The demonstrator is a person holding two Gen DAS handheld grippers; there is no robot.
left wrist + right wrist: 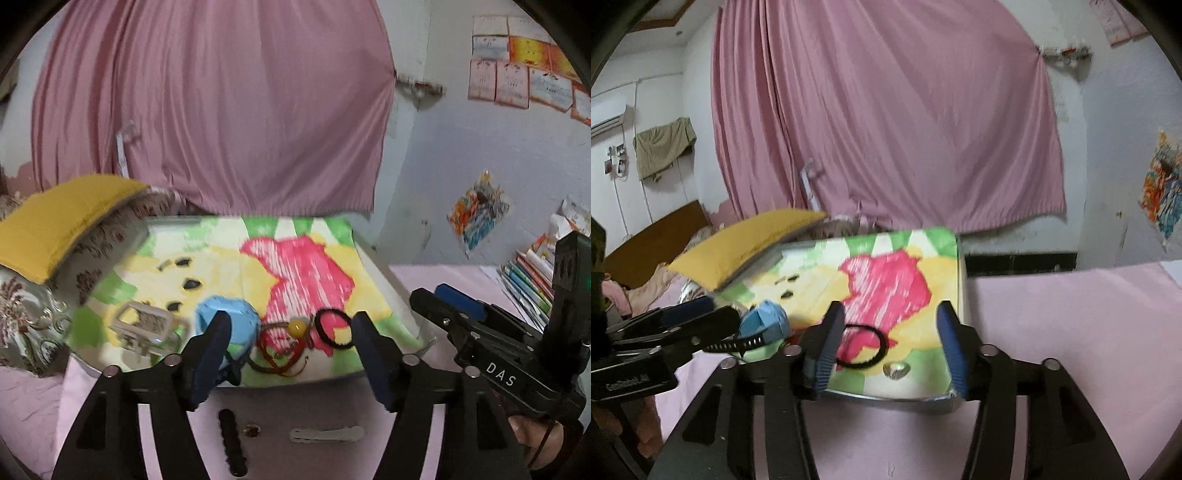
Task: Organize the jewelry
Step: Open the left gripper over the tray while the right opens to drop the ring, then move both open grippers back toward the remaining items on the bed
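A colourful painted tray (207,243) (934,254) lies on a pink cloth. On it lie a blue watch (229,317) (768,321), a black hair tie (334,328) (862,347), red-brown cord bracelets with a yellow bead (295,326), a clear plastic box (146,326) and a small silver piece (895,369). My left gripper (291,354) is open just in front of the tray, over the bracelets. My right gripper (888,343) is open around the hair tie's near edge. On the cloth before the tray lie a black hair clip (231,439), a small earring (251,430) and a white clip (327,434).
A yellow cushion (55,218) (750,243) lies on patterned bedding at the tray's left. A pink curtain (214,103) hangs behind. Books (528,273) stack at the right by the wall. The right gripper's body (509,354) is at the right edge of the left wrist view.
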